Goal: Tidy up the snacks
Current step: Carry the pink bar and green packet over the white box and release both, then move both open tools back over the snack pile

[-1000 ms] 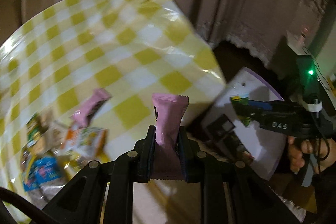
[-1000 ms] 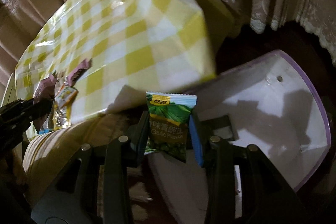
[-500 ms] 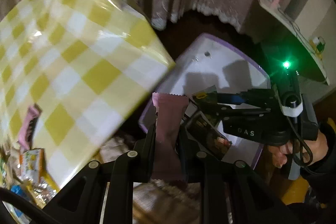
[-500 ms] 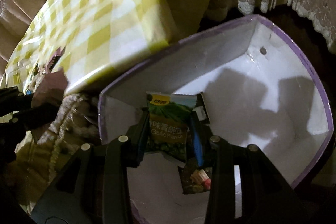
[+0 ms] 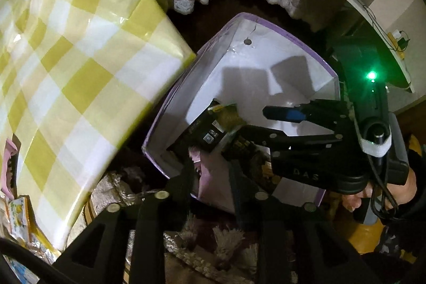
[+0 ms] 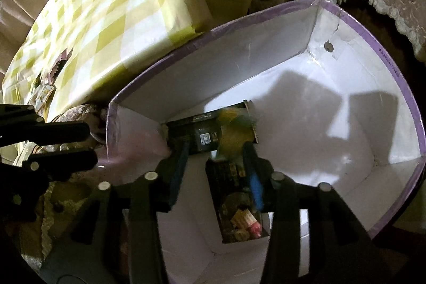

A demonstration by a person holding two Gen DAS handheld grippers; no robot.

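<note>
- Both grippers hung over the white box (image 6: 346, 65) with the purple rim, which stood just beside the surface (image 5: 80, 65) under its yellow checked cloth.
- Left gripper (image 5: 210, 172): its jaws had just been opening, and the pink snack packet (image 5: 206, 177) sat loosely between them, over the near corner of the box; whether the pads still touched it could not be told.
- Right gripper (image 6: 217, 153): its jaws had just been opening and stood partly spread, with the green snack packet (image 6: 235, 129) blurred just beyond the fingertips, free of the pads, inside the box.
- Two dark packets lay in the box: one (image 6: 197, 132) against the near wall, another (image 6: 239, 209) below the right gripper.
- More snacks (image 5: 18, 214) lay on the surface, well apart from the box.
- A person's hand (image 5: 399, 190) held the right gripper's handle beside the box.
</note>
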